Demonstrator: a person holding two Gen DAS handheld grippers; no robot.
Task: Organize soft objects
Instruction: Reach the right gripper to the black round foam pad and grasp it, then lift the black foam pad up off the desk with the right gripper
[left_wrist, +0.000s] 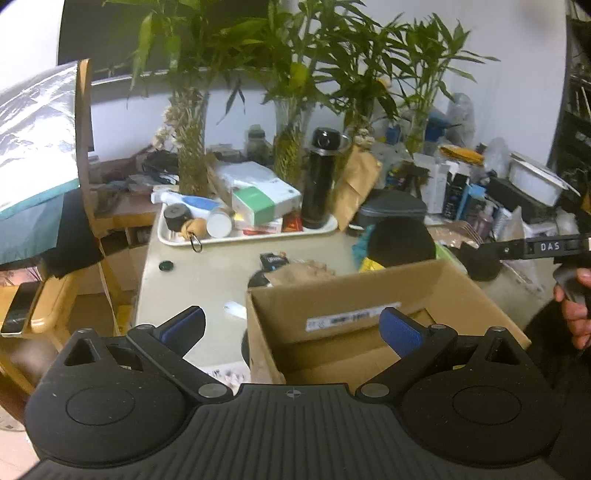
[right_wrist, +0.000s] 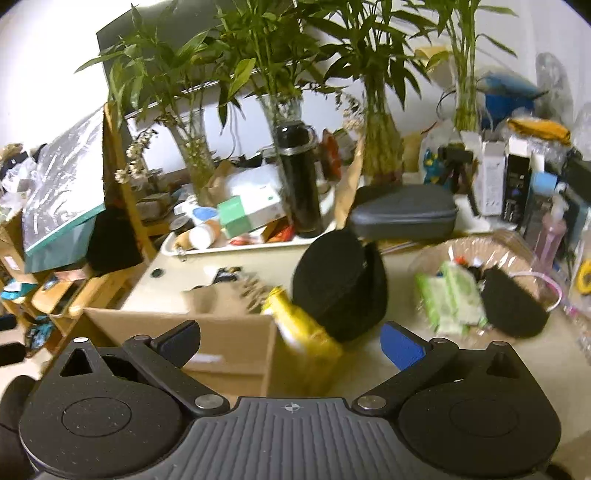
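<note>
Left gripper (left_wrist: 291, 328) agape over cardboard box (left_wrist: 369, 295); box floor partly hidden.

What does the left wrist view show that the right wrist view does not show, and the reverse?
Only the left wrist view shows the inside of the cardboard box, seemingly empty, and a hand holding the other tool. Only the right wrist view shows the wicker basket with a green packet. Both show the black flask, the white tray, and open grippers: left gripper, right gripper.
</note>
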